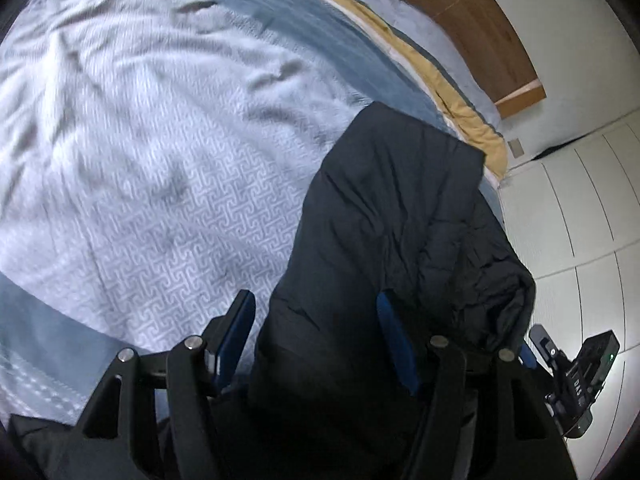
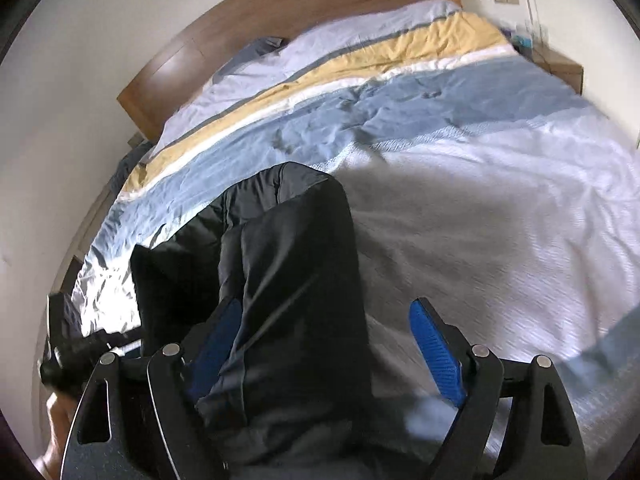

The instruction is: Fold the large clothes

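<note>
Black jacket [image 1: 400,208] lay at bed [image 1: 140,140] edge; both grippers, L [image 1: 316,340] & R [image 2: 328,344], straddled it, jaws released (R wider).

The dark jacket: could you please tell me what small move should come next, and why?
Probably lift the right tool clear: its jaws stand wide, one pad apart from the dark jacket, which lies doubled on the bedspread.
</note>
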